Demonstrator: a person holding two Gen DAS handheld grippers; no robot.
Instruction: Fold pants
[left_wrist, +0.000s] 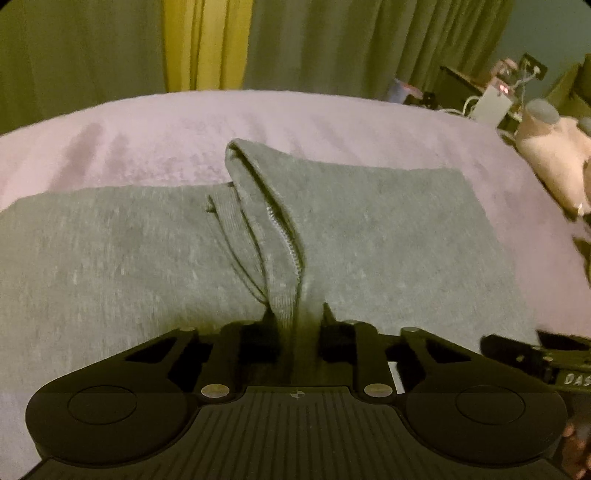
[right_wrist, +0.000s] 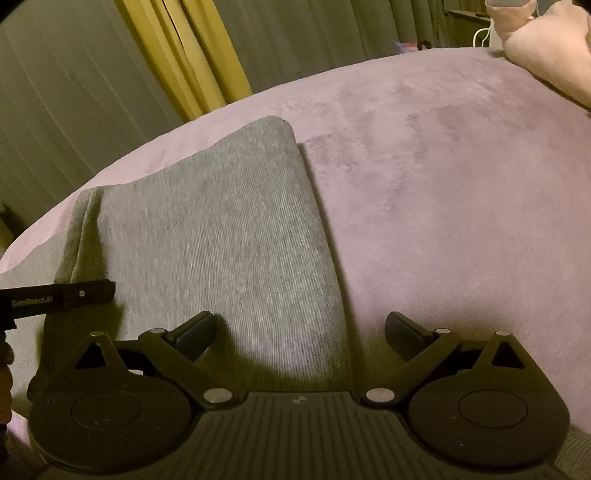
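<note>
Two grippers work the grey pants on the bed. My left gripper jaws pinch a fabric fold. My right gripper jaws gape, empty.

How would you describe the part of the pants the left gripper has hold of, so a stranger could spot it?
On the pink blanket lie grey pants. Down their middle runs a raised ridge of fabric with a zigzag-stitched seam, its near end pinched in the left gripper. Everything around it lies flat.
</note>
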